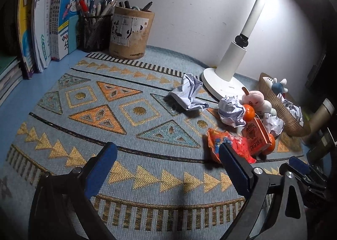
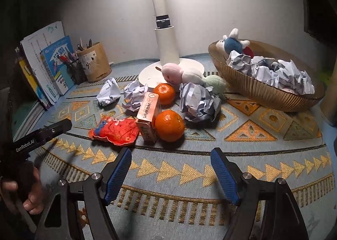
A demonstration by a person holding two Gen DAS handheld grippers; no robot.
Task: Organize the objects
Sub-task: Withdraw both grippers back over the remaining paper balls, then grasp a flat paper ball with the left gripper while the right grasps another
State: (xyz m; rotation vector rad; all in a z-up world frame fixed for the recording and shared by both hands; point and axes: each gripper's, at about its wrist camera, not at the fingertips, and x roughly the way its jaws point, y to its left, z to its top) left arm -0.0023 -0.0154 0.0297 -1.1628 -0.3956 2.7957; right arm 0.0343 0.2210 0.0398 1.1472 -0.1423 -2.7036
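On the patterned mat lie a red snack packet (image 2: 114,131) (image 1: 229,148), an orange box (image 2: 147,113) (image 1: 256,136), two mandarins (image 2: 169,126) (image 2: 164,93), a pink plush (image 2: 172,72) and several crumpled paper balls (image 2: 199,103) (image 2: 108,92) (image 1: 189,92). A wicker basket (image 2: 263,90) at right holds several paper balls and a blue plush (image 2: 232,42). My left gripper (image 1: 166,151) is open and empty, left of the packet. My right gripper (image 2: 170,155) is open and empty, just in front of the near mandarin.
A white desk lamp (image 2: 168,50) (image 1: 229,65) stands at the back. Two pen holders (image 1: 130,31) (image 1: 95,29) and upright books (image 1: 63,18) stand at the back left. The left gripper's body (image 2: 42,134) shows at the left edge of the right wrist view.
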